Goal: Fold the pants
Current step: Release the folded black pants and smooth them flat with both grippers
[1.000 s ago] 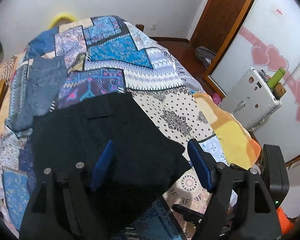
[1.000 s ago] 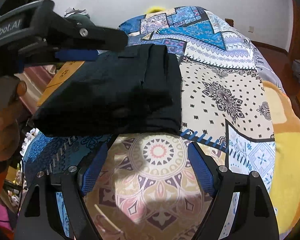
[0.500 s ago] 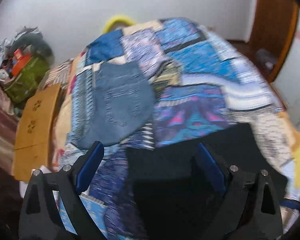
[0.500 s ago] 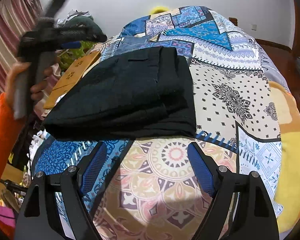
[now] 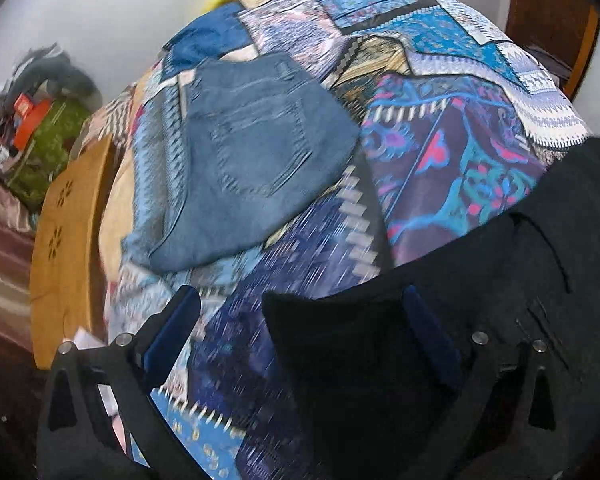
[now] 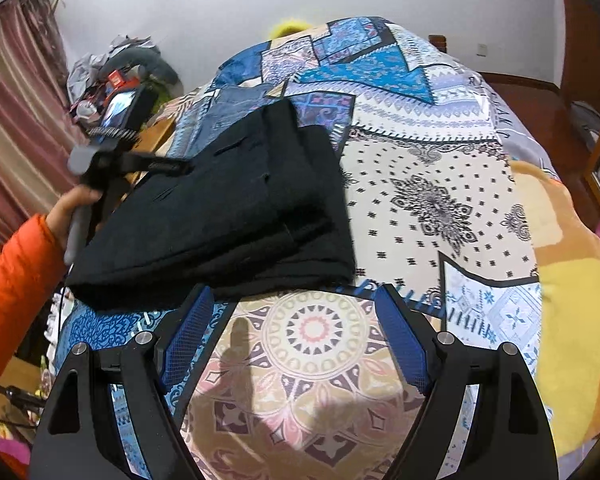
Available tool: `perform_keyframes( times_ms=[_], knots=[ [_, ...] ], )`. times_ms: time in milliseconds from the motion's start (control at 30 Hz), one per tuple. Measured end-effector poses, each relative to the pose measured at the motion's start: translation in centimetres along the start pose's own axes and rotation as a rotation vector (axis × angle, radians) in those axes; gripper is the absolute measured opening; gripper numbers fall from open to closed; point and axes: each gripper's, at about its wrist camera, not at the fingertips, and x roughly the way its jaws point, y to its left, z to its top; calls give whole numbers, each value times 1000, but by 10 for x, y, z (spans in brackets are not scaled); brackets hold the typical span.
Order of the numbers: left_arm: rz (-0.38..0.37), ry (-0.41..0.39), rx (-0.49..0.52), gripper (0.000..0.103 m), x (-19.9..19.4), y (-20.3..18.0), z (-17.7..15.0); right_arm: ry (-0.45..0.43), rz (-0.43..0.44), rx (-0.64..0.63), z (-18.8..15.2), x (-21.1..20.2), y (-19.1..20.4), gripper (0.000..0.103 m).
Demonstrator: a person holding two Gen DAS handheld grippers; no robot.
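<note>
Both my grippers, left gripper (image 5: 300, 332) and right gripper (image 6: 296, 320), are released, grasping nothing. My worry: the folded black trousers (image 6: 228, 216), just beyond my right fingers (image 6: 192, 320), could snag (loose top layer) and unfold.

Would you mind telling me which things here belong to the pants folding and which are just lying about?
Part of the job:
- black pants, folded on the bed cover
- left gripper, open
- right gripper, open

Just lying about:
- blue jeans, folded, farther up the bed
- clutter pile by the wall
- curtain
- wooden board beside the bed
</note>
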Motion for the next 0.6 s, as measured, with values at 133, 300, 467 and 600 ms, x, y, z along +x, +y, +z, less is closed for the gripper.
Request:
perform_keyframes(
  times_ms=[133,300,467,600],
  knots=[
    [-24,45,-73,103,-14,23,-31,-27,-5,-7,2,-10,1,80],
    [-40,90,-123,103,-33,43,-74,-70,-6,-30,8,-24,9,80],
    [-38,80,-129,103,-63,40,-109,-105,8,-57,13,-34,21,80],
    [-67,56,-102,102,-87,28,-124,-110,27,-72,14,-34,30,80]
  ],
)
